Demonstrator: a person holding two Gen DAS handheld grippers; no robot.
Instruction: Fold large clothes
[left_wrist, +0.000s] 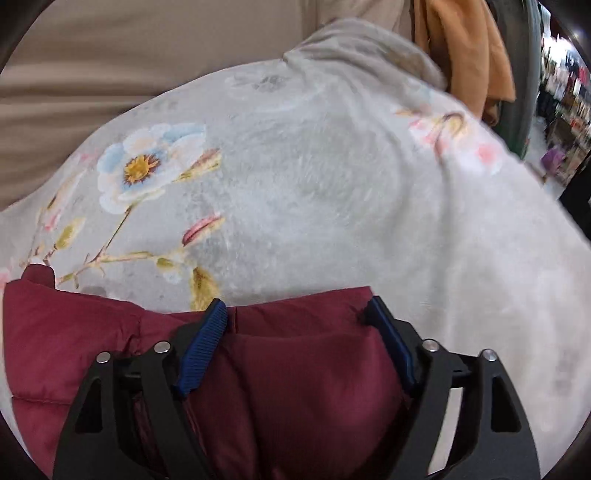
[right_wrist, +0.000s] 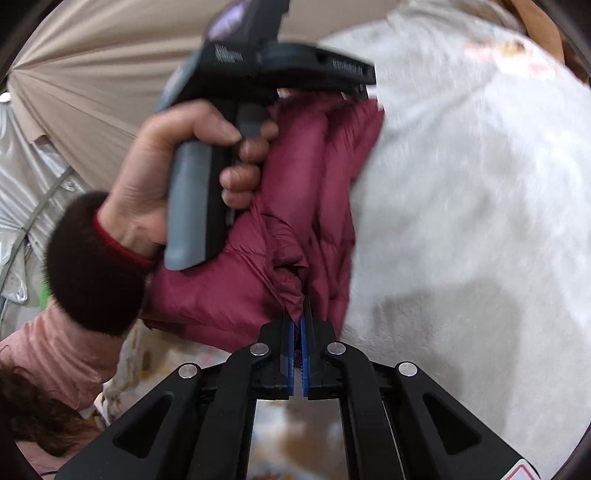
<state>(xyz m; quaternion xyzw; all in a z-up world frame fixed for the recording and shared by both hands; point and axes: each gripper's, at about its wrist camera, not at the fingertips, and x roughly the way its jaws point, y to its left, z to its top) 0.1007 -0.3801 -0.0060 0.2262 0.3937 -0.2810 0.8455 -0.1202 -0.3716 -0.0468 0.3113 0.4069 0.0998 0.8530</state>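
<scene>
A dark red puffer jacket (left_wrist: 295, 369) lies bunched on a pale floral blanket (left_wrist: 295, 192). In the left wrist view my left gripper (left_wrist: 297, 310) has its blue pads spread wide, with jacket fabric bulging between them; the jaws stand open around it. In the right wrist view my right gripper (right_wrist: 297, 321) is shut on a fold of the jacket (right_wrist: 280, 258), which stretches away from the fingertips. The left gripper's body and the person's hand (right_wrist: 166, 177) on its handle show above the jacket in that view.
The blanket (right_wrist: 461, 203) covers the bed surface to the right. A beige curtain (left_wrist: 110, 55) hangs behind, an orange cloth (left_wrist: 465, 48) at the back right. The person's pink sleeve and dark cuff (right_wrist: 88, 266) are at the left.
</scene>
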